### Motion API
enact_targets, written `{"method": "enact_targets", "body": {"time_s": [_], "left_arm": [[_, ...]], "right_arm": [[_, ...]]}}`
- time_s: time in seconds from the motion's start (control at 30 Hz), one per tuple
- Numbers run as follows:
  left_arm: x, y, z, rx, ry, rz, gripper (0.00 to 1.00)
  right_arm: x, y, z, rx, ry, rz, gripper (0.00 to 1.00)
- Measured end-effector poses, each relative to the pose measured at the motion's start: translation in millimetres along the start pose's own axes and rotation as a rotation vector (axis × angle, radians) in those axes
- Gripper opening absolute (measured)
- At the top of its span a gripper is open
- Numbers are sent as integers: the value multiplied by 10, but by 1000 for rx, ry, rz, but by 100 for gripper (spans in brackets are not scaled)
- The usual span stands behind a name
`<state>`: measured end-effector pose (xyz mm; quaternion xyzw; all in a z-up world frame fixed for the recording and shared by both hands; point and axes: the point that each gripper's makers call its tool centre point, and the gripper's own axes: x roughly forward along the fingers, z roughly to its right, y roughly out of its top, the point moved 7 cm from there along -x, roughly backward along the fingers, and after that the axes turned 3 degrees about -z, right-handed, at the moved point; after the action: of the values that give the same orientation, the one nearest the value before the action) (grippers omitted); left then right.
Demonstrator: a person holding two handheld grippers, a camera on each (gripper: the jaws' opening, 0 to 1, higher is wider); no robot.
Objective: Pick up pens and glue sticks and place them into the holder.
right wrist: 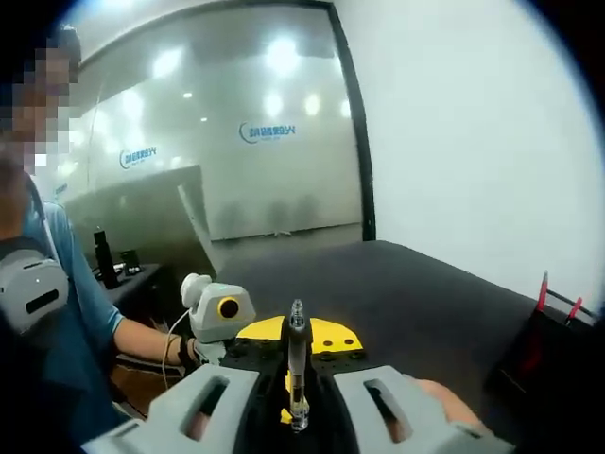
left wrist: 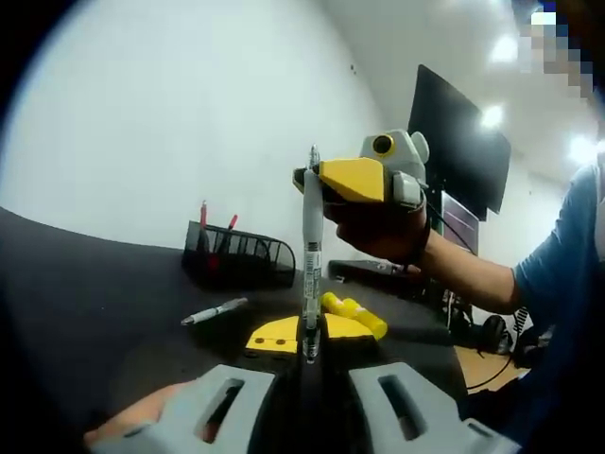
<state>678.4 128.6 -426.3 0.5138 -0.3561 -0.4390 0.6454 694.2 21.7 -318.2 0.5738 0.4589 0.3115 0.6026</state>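
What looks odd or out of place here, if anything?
One grey pen stands upright above the table, gripped at both ends: the right gripper holds its top and the left gripper its bottom. A second pen and yellow glue sticks lie loose on the table, outside the black mesh holder.

We note each gripper's own jaws as pale grey with slotted openings, lower frame. The right gripper, seen upper centre, has a yellow wedge face on a grey body. Person wears blue short sleeve, dark wristband.
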Motion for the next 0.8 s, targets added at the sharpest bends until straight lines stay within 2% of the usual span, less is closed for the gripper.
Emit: {"method": "enact_targets", "body": {"time_s": [0.13,0.2,0.27,0.43,0.53,0.8], "left_arm": [[10,14,-5,1,2,27,7],[33,-2,-5,12,14,18,13],[60,-11,2,35,21,16,24],[62,5,-31,48,27,25,33],[58,27,-56,39,33,41,37],[66,19,-41,42,37,35,38]], "right_arm": [[-38,33,6,-2,-14,-4,5],[-76,76,34,-4,-31,7,5],[-127,132,79,-2,-46,22,5],[-294,270,224,1,-102,62,5],[-399,357,312,5,-137,80,5],[-676,578,502,4,-220,130,5]]}}
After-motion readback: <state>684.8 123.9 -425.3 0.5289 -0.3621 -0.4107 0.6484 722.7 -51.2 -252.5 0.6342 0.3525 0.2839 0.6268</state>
